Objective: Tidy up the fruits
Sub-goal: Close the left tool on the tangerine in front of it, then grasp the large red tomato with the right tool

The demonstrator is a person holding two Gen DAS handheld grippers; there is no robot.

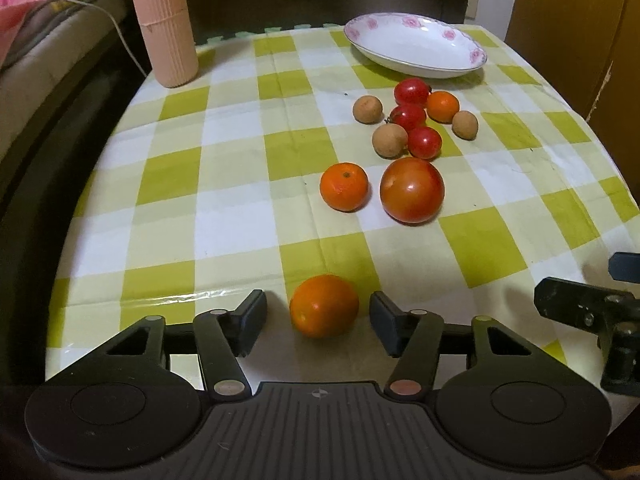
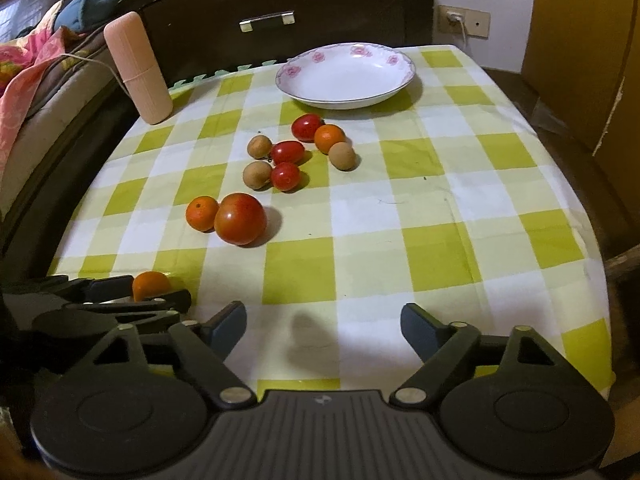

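Between left jaws: an orange [image 1: 324,306].

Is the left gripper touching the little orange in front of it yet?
Apart. The left wrist view shows tablecloth on both sides of the orange, between it and the open left gripper fingers.

an orange mandarin [image 1: 324,306] lies apart at the near edge; tomatoes [image 1: 412,190], longans [image 1: 390,141] and mandarins cluster before the empty plate [image 1: 416,46].
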